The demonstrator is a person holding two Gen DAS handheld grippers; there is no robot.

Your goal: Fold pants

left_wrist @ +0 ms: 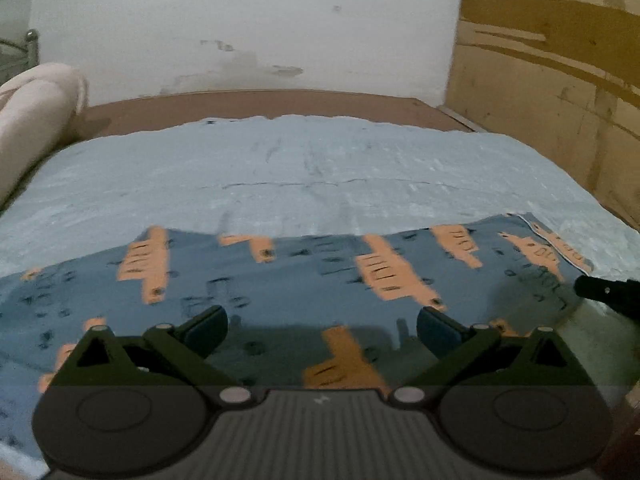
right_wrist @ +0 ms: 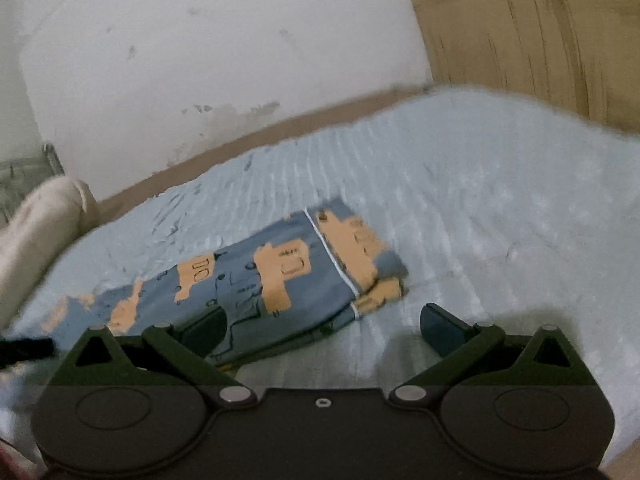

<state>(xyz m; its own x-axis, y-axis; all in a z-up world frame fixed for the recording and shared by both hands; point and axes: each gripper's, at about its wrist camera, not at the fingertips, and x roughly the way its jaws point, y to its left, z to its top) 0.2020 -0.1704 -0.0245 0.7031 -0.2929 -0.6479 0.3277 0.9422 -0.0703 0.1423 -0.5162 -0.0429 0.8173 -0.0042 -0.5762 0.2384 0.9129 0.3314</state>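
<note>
Blue pants [left_wrist: 280, 280] with orange print lie flat across the light blue bedcover [left_wrist: 300, 168]. My left gripper [left_wrist: 322, 330] is open and empty, just above the pants' near part. In the right wrist view the pants [right_wrist: 256, 280] lie folded lengthwise, with a cuff with white piping [right_wrist: 352, 256] at the right end. My right gripper [right_wrist: 324, 328] is open and empty, hovering above the cuff end's near edge. The right gripper's tip [left_wrist: 608, 294] shows at the right edge of the left wrist view, and the left gripper's tip [right_wrist: 24, 350] at the left edge of the right wrist view.
A cream rolled pillow or blanket [left_wrist: 32, 120] lies at the bed's left. A white wall [left_wrist: 240, 20] stands behind the bed and a wooden wardrobe [left_wrist: 560, 60] to the right. A brown mattress edge [left_wrist: 260, 102] shows past the cover.
</note>
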